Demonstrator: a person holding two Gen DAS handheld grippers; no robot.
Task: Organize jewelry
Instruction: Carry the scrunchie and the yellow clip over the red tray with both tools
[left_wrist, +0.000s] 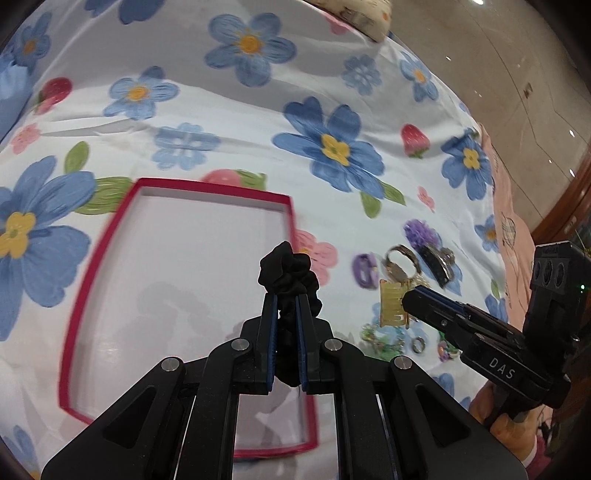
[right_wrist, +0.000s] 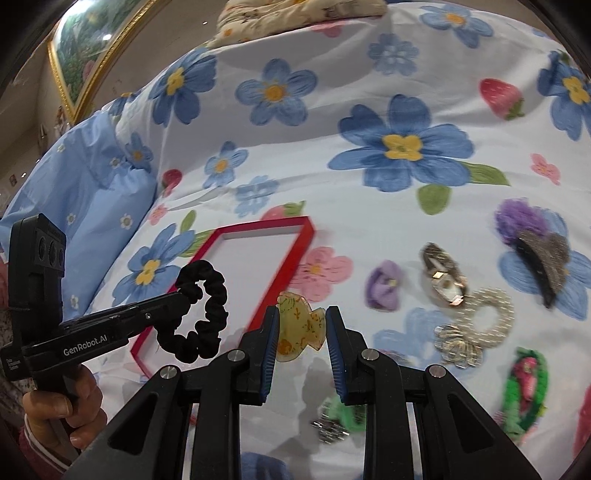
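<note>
My left gripper (left_wrist: 286, 299) is shut on a black scrunchie (left_wrist: 291, 269) and holds it above the right part of a red-rimmed tray (left_wrist: 212, 189) with a white floor. The right wrist view shows that gripper (right_wrist: 183, 293) from the side, the scrunchie (right_wrist: 219, 306) hanging as a loop off its tip. My right gripper (right_wrist: 302, 312) is shut on an amber hair claw (right_wrist: 301, 326), lifted off the floral bedsheet just right of the tray (right_wrist: 264, 224). In the left wrist view, the right gripper (left_wrist: 406, 298) carries the claw (left_wrist: 391, 304) over the spread-out accessories.
Several accessories lie on the sheet right of the tray: a purple flower clip (right_wrist: 384, 284), a watch (right_wrist: 443, 280), a black clip with a glitter bow (right_wrist: 539, 258), a pearl ring (right_wrist: 487, 317), a green clip (right_wrist: 528, 387). A light-blue pillow (right_wrist: 92, 192) sits left.
</note>
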